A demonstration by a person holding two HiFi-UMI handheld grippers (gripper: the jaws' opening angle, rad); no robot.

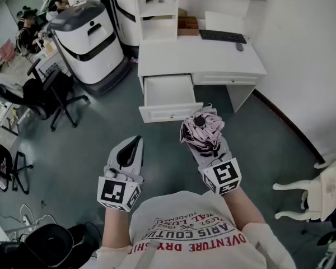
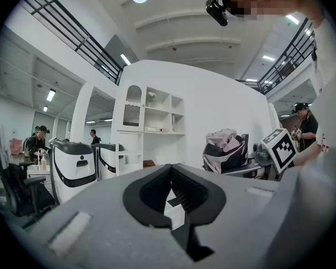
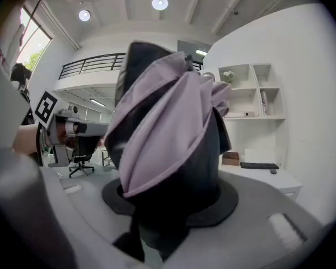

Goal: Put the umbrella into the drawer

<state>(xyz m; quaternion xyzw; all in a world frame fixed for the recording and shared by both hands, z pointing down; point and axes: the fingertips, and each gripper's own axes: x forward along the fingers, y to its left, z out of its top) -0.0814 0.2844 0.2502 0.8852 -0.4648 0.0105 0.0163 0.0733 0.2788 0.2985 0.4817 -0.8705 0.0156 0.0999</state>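
Observation:
A folded umbrella (image 1: 201,129), pink and black, stands up out of my right gripper (image 1: 206,150), which is shut on its lower end. In the right gripper view the umbrella (image 3: 168,122) fills the middle, with the black pads of the right gripper (image 3: 168,206) closed around it. My left gripper (image 1: 135,142) hangs beside it to the left, shut with nothing in it; its pads meet at the tip in the left gripper view (image 2: 171,172), where the umbrella (image 2: 224,150) shows at the right. Ahead, the white desk (image 1: 201,58) has one drawer (image 1: 171,114) pulled open, its inside bare.
Two white machine units (image 1: 89,41) stand left of the desk, with a black office chair (image 1: 45,91) near them. A keyboard (image 1: 222,36) lies on the desk. A white chair (image 1: 319,189) is at my right, by the wall. Grey floor lies between me and the drawer.

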